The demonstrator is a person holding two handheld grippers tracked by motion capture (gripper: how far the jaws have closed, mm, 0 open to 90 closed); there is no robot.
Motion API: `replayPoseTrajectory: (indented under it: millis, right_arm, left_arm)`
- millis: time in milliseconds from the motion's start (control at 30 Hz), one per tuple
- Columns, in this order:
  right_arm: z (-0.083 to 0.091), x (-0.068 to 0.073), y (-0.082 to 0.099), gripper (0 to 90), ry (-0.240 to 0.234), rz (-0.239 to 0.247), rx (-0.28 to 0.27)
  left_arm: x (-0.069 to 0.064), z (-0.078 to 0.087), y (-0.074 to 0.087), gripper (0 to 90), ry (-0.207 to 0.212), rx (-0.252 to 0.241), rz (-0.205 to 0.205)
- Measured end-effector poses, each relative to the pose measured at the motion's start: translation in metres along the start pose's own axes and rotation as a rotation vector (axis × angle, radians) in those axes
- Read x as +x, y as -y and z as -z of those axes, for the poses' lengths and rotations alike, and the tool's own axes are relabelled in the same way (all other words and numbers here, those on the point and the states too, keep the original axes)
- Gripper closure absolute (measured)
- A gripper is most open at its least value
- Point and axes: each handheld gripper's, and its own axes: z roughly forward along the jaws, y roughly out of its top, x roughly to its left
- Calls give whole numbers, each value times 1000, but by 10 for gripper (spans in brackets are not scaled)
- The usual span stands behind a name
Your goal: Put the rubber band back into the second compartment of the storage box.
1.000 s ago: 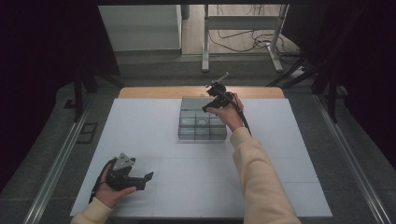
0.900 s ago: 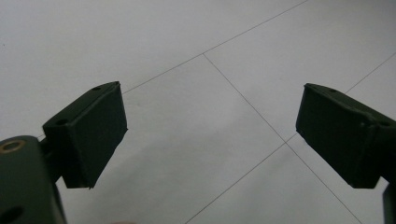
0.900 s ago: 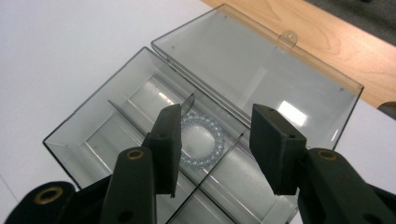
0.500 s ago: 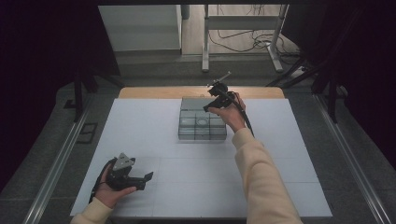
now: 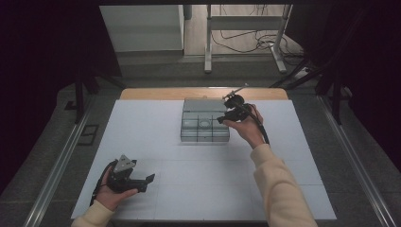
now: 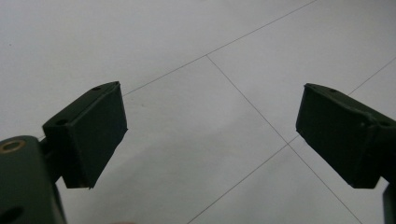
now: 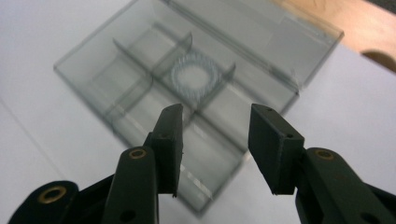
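right claw (image 7: 215, 140) part open, empty, above clear divided box (image 7: 187, 98); a low pass may clip a divider, shoving the ring (image 7: 195, 77). left claw (image 6: 210, 135) wide, empty

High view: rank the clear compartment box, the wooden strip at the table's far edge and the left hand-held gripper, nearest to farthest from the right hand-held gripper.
1. Clear compartment box, right beside the right hand-held gripper, at mid-table.
2. Wooden strip, just beyond the box along the far edge.
3. Left hand-held gripper, far off at the near left corner.
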Motion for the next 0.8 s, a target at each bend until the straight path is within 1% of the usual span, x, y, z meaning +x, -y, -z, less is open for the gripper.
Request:
replayPoseTrajectory:
  millis: [33, 67, 100, 200, 333, 467, 500, 533, 633, 767, 800]
  right_arm:
    - [3, -1, 6, 554, 0, -2, -1]
    - [3, -1, 6, 554, 0, -2, -1]
    - [12, -2, 21, 558, 5, -12, -4]
    - [22, -4, 39, 559, 5, -23, -11]
    - [41, -5, 72, 562, 17, -42, -21]
    - [60, -2, 107, 564, 20, -58, -23]
    - [60, -2, 107, 564, 20, -58, -23]
    - [70, 0, 125, 565, 17, -67, -32]
    - [87, 4, 155, 567, 19, -90, -43]
    - [105, 9, 190, 573, 26, -129, -63]
    - [107, 10, 195, 574, 30, -133, -65]
  left_arm:
    - [0, 0, 0, 92, 0, 0, 0]
    - [0, 0, 0, 93, 0, 0, 0]
    - [0, 0, 0, 92, -1, -1, 1]
    - [0, 0, 0, 92, -2, -2, 3]
    - [0, 0, -1, 92, -3, -4, 3]
    - [0, 1, -1, 92, -6, -8, 4]
    - [0, 1, -1, 92, -6, -8, 4]
    - [0, 1, -2, 92, -5, -8, 2]
    - [0, 1, -2, 92, -7, -7, 1]
    - [0, 1, -3, 92, -9, -9, 4]
    - [0, 0, -3, 92, -9, -9, 4]
